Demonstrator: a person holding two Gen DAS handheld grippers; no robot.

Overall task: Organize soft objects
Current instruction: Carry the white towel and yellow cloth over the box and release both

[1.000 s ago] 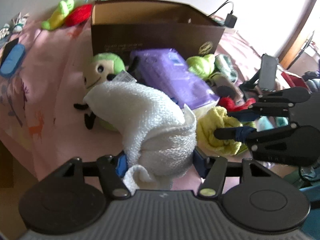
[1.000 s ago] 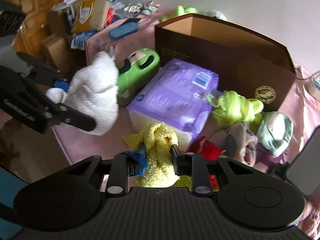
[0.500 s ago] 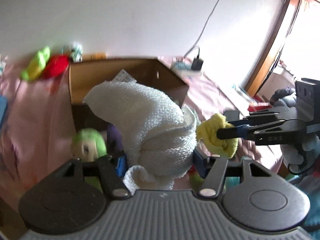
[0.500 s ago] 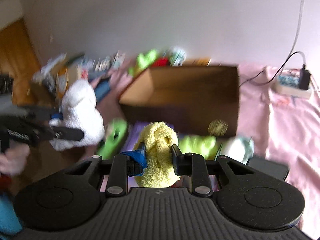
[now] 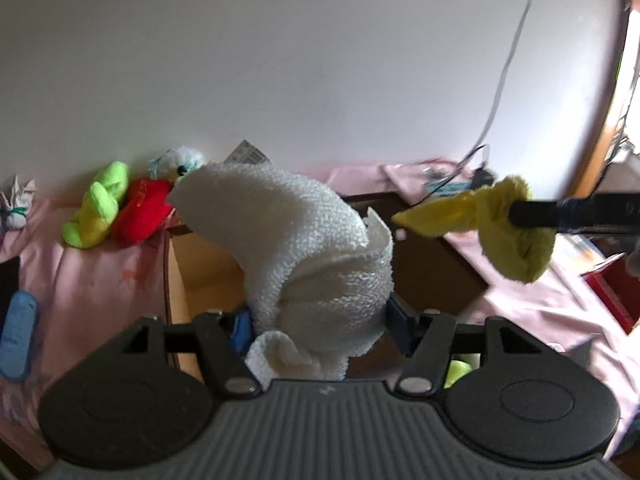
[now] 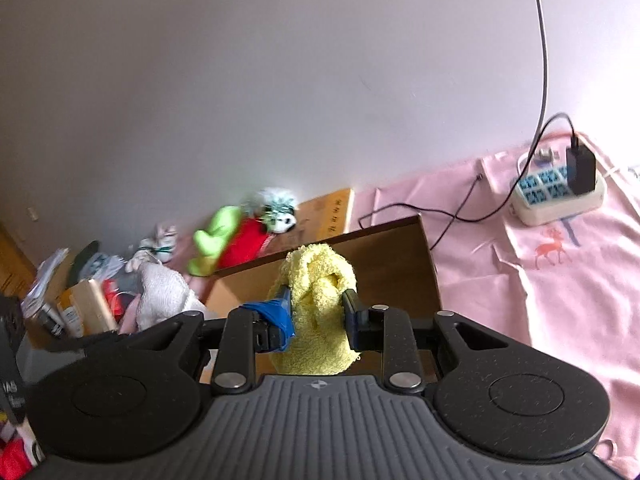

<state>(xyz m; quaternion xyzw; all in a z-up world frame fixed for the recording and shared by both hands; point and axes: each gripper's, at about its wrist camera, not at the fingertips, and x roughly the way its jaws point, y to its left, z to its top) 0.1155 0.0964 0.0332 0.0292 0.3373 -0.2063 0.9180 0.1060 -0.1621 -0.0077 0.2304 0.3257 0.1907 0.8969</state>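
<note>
My left gripper (image 5: 318, 316) is shut on a bundled white towel (image 5: 304, 256), held in the air over the near side of an open brown cardboard box (image 5: 200, 276). My right gripper (image 6: 316, 312) is shut on a small yellow cloth (image 6: 316, 300), also lifted, just before the box (image 6: 400, 256). In the left wrist view the yellow cloth (image 5: 508, 228) hangs from the right gripper's fingers (image 5: 560, 214) at the right, above the box's far side. The white towel (image 6: 164, 292) shows at the left of the right wrist view.
Green (image 5: 96, 208) and red (image 5: 142, 208) plush toys and a small fluffy toy (image 5: 180, 162) lie behind the box against the wall on the pink sheet (image 6: 560, 280). A power strip with a black charger (image 6: 560, 188) and cables sits at the right. Clutter (image 6: 72, 296) stands at the left.
Both grippers rose from the pile and swung toward the box, each still holding its cloth. The purple pack and the green doll dropped out of view.
</note>
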